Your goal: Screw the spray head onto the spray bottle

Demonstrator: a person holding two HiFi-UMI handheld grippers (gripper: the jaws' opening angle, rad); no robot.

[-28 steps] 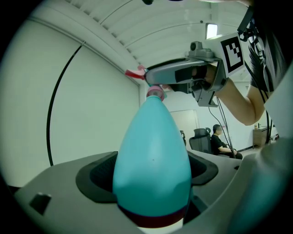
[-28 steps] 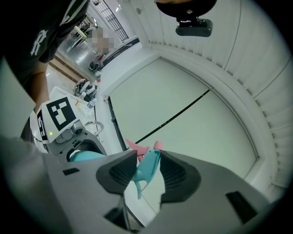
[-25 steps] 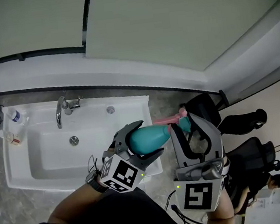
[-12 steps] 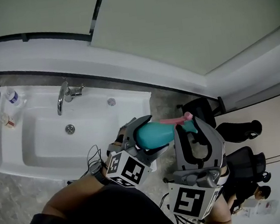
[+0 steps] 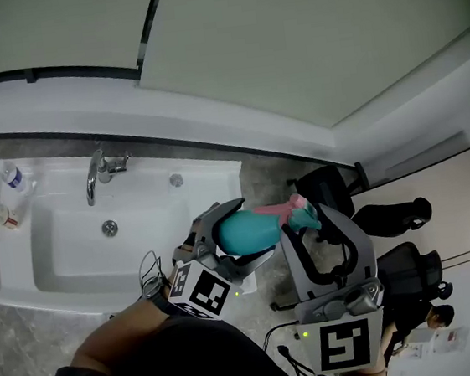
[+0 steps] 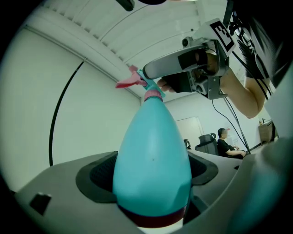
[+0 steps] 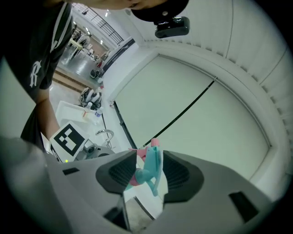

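Now, spray head (image 7: 149, 167): pinched between the pads of the right gripper (image 5: 310, 215), apparently seated at the neck.
Bottle (image 6: 153, 160): clamped round its body in the left gripper (image 5: 239, 235), lying roughly level, neck aimed away from that tool toward the right one.
Axis: bottle's length in line with the head; right gripper nearer for twisting.
Sink (image 5: 73, 243): lower down beyond the left gripper, well apart.

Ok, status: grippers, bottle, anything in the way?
Left gripper shut on teal bottle. Right gripper shut on spray head, seated atop bottle. Nothing in the way.
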